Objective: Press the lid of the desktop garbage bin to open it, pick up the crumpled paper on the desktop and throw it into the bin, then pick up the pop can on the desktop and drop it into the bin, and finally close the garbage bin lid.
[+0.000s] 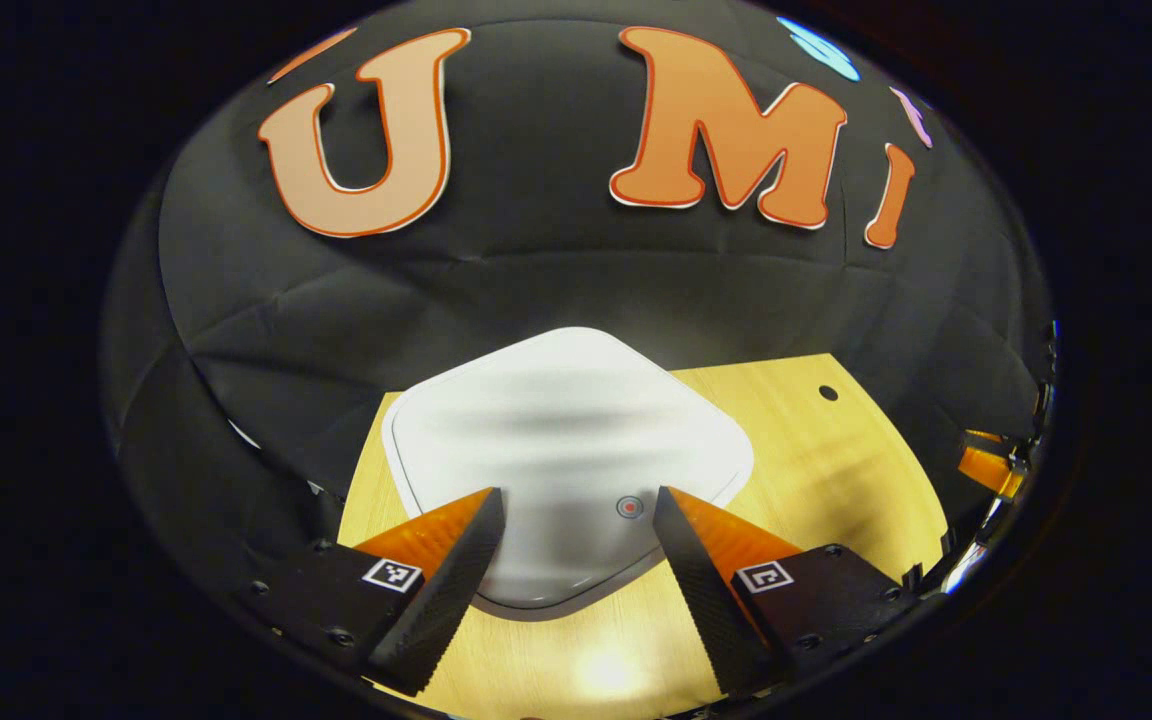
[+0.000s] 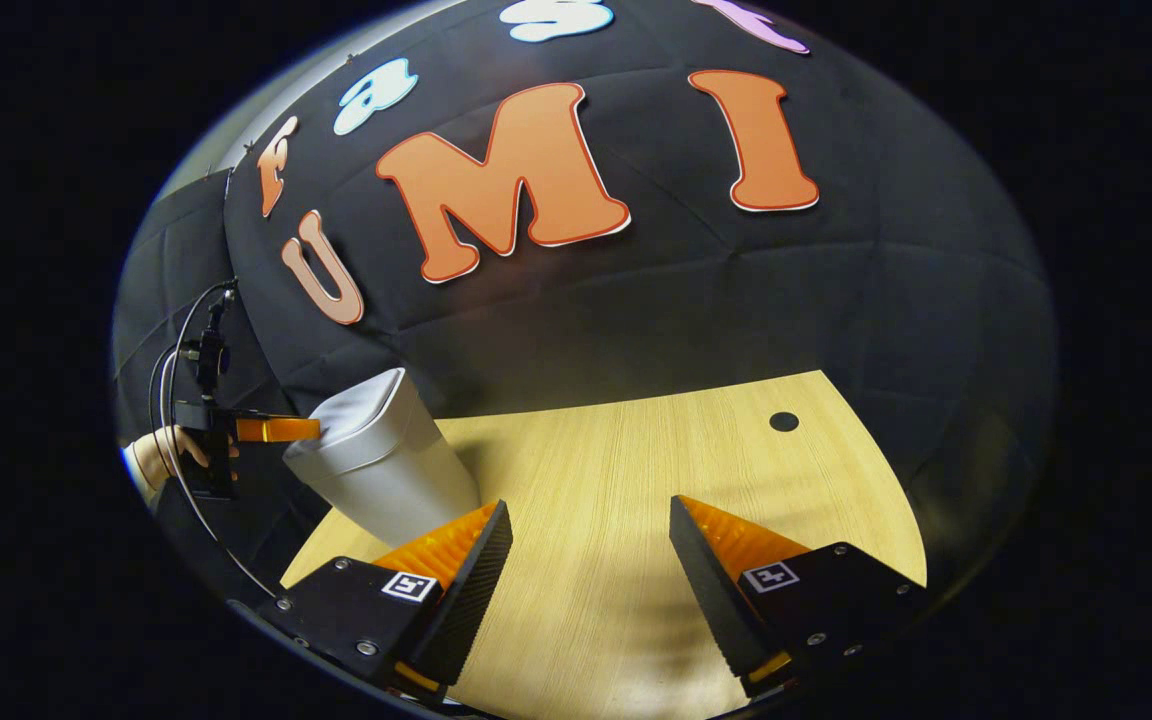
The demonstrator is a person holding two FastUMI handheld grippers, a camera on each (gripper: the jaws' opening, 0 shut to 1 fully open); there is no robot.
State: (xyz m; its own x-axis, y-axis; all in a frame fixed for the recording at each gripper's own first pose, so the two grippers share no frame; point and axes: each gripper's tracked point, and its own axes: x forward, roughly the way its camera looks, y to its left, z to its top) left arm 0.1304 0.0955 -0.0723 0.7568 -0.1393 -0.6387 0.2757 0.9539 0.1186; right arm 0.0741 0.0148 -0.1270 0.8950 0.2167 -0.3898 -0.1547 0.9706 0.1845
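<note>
The white garbage bin (image 1: 566,440) stands on the wooden desk with its lid down; a small round button (image 1: 629,507) sits near the lid's front edge. My left gripper (image 1: 576,520) hovers open just above the front of the lid, the button near its right finger. In the right gripper view the bin (image 2: 386,460) stands at the left. The left gripper (image 2: 271,430) reaches over its lid there, held by a hand (image 2: 161,455). My right gripper (image 2: 591,540) is open over bare desk, nothing between its fingers.
The light wooden desk (image 2: 636,480) has a small round hole (image 2: 784,421) near its far right edge. Black cloth walls close in behind and to the sides. A cable (image 2: 171,400) runs from the left gripper.
</note>
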